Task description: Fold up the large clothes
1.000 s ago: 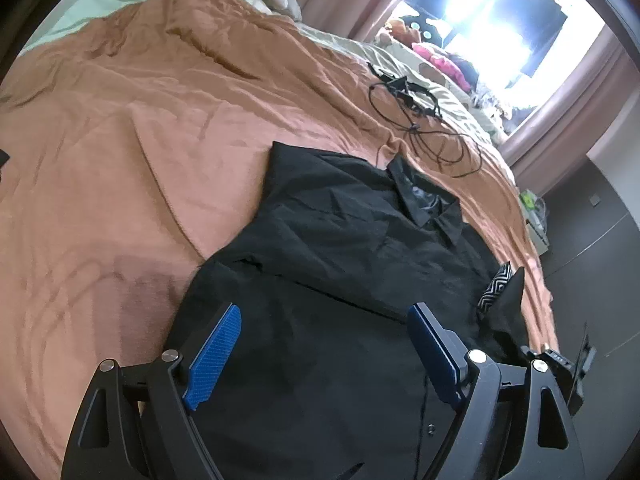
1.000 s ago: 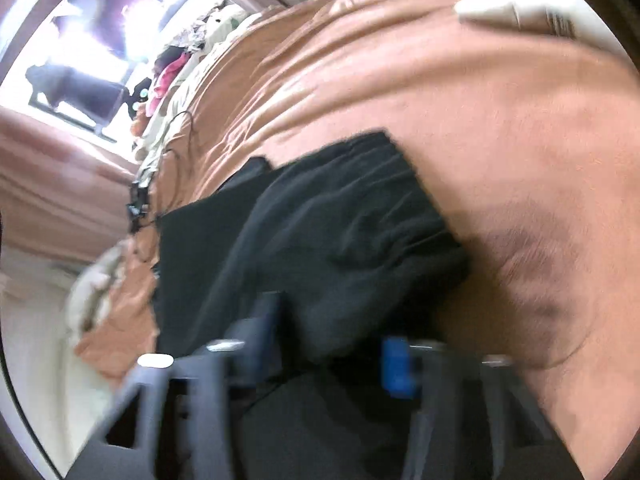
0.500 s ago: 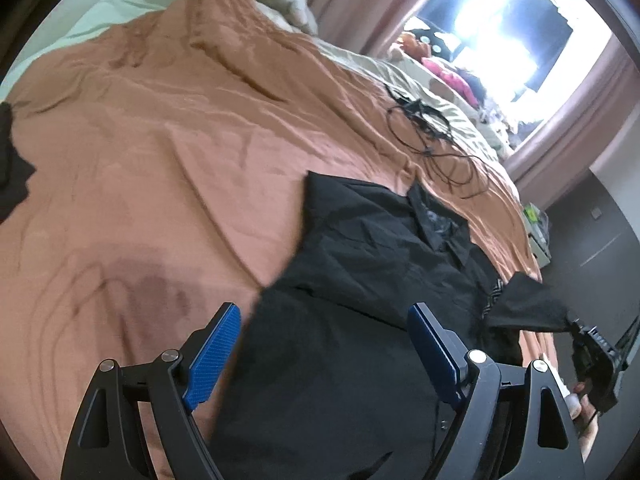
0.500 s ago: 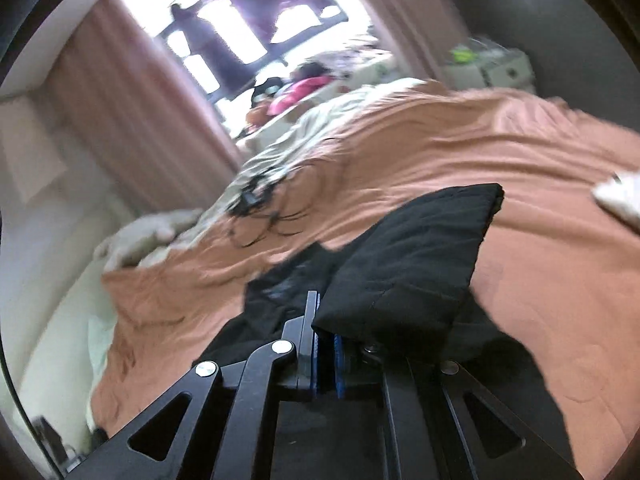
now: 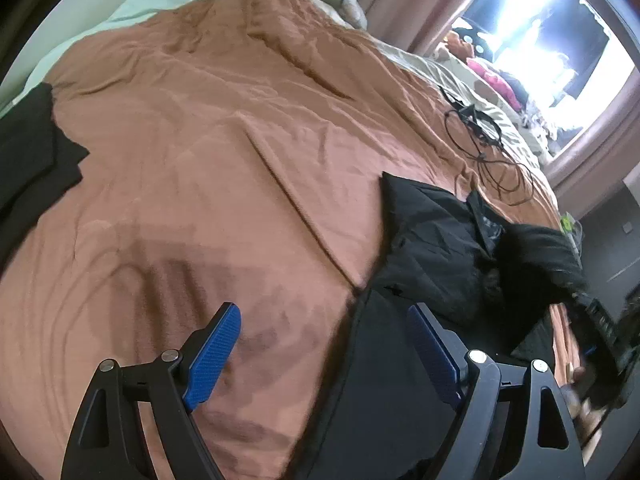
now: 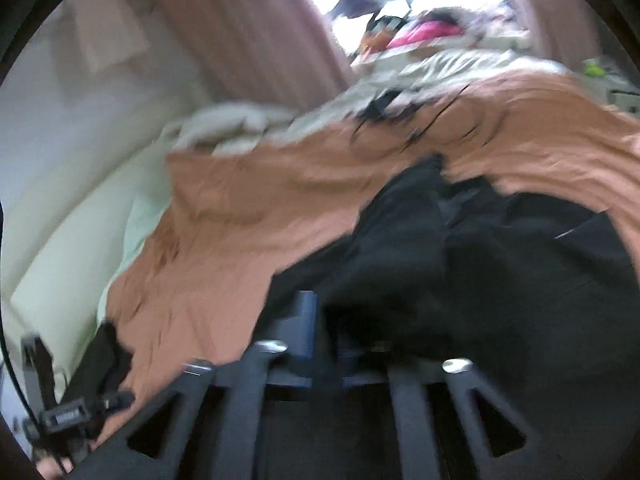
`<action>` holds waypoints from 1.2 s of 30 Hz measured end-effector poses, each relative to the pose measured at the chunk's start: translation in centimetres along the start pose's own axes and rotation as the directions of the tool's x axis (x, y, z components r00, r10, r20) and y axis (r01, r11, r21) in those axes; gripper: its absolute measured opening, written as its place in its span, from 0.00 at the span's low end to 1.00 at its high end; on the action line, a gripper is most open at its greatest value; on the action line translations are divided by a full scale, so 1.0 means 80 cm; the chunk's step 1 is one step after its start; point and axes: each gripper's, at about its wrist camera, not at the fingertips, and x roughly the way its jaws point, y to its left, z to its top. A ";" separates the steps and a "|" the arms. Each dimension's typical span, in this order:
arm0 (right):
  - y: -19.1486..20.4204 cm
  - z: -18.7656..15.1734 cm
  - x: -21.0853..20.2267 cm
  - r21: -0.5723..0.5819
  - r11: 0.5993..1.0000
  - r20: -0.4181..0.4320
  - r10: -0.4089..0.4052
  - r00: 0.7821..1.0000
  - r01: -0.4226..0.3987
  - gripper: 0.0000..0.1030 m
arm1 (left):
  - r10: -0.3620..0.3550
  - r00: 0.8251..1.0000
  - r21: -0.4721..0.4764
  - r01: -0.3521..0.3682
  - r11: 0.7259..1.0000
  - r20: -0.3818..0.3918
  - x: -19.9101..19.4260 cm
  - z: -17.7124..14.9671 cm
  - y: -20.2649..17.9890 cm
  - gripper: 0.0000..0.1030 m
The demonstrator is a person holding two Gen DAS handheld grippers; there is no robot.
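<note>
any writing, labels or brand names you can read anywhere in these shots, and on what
None can be read.
Neck label inside the collar of the black button-up shirt: pale marks, too small to read.
Device at the lower left edge of the right wrist view: faint marking, too blurred to read.

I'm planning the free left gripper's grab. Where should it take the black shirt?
Judging by the layout, grip the black shirt at its near side edge where it lies flat on the orange bedspread, coming from the bare bedspread side; the left gripper, jaws open, already straddles it.

Bare bedspread (image 5: 208,168) left of shirt (image 5: 432,248)
</note>
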 end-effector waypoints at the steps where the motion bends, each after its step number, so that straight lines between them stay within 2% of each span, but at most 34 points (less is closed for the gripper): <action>1: 0.005 -0.010 0.010 -0.006 1.000 -0.032 0.008 0.999 -0.008 0.91 | 0.000 1.000 0.004 0.000 1.000 -0.006 0.002 0.000 -0.001 0.83; 5: -0.008 -0.029 0.009 0.003 1.000 -0.048 0.026 0.998 -0.026 0.91 | -0.007 1.000 0.025 0.007 1.000 -0.015 0.008 -0.001 -0.013 0.83; 8: -0.025 -0.026 -0.005 0.045 0.999 -0.025 0.018 1.000 -0.017 0.91 | -0.016 1.000 0.042 0.016 0.999 -0.020 0.014 -0.002 -0.027 0.83; 11: -0.056 -0.026 -0.031 0.083 0.994 -0.009 -0.070 0.997 0.071 0.91 | -0.028 0.999 0.062 0.030 0.998 -0.029 0.022 -0.006 -0.042 0.83; 14: -0.100 -0.025 -0.061 0.152 0.975 -0.014 -0.164 0.986 0.164 0.90 | -0.059 0.998 0.088 0.062 0.994 -0.026 0.030 -0.011 -0.062 0.83; 16: -0.127 -0.025 -0.080 0.208 0.961 -0.006 -0.186 0.982 0.184 0.89 | -0.078 0.997 0.093 0.078 0.993 -0.011 0.035 -0.013 -0.075 0.83; 19: -0.168 -0.031 -0.110 0.293 0.937 0.017 -0.202 0.979 0.189 0.81 | -0.098 0.995 0.086 0.095 0.992 0.030 0.042 -0.012 -0.092 0.83; 22: -0.202 -0.042 -0.132 0.362 0.903 0.014 -0.254 0.967 0.232 0.78 | -0.104 0.994 0.107 0.101 0.989 0.024 0.060 -0.013 -0.113 0.83; 25: -0.241 -0.050 -0.141 0.454 0.855 0.002 -0.283 0.959 0.251 0.72 | -0.094 0.996 0.126 0.092 0.988 0.003 0.083 -0.018 -0.129 0.76; 27: -0.265 -0.056 -0.140 0.499 0.826 -0.014 -0.295 0.956 0.262 0.72 | -0.072 0.997 0.136 0.074 0.988 -0.019 0.101 -0.022 -0.135 0.75; 29: -0.284 -0.059 -0.132 0.531 0.808 -0.035 -0.282 0.959 0.257 0.64 | -0.057 0.998 0.126 0.061 0.990 -0.039 0.117 -0.027 -0.137 0.73; 32: -0.308 -0.064 -0.116 0.582 0.775 -0.065 -0.258 0.964 0.247 0.49 | -0.059 0.995 0.118 0.068 0.991 -0.077 0.139 -0.033 -0.143 0.62; 35: -0.322 -0.071 -0.101 0.619 0.746 -0.089 -0.245 0.966 0.246 0.42 | -0.033 0.994 0.113 0.044 0.993 -0.102 0.162 -0.036 -0.147 0.51; 36: -0.323 -0.073 -0.099 0.623 0.745 -0.084 -0.239 0.967 0.238 0.42 | -0.043 0.993 0.103 0.054 0.993 -0.113 0.168 -0.037 -0.147 0.39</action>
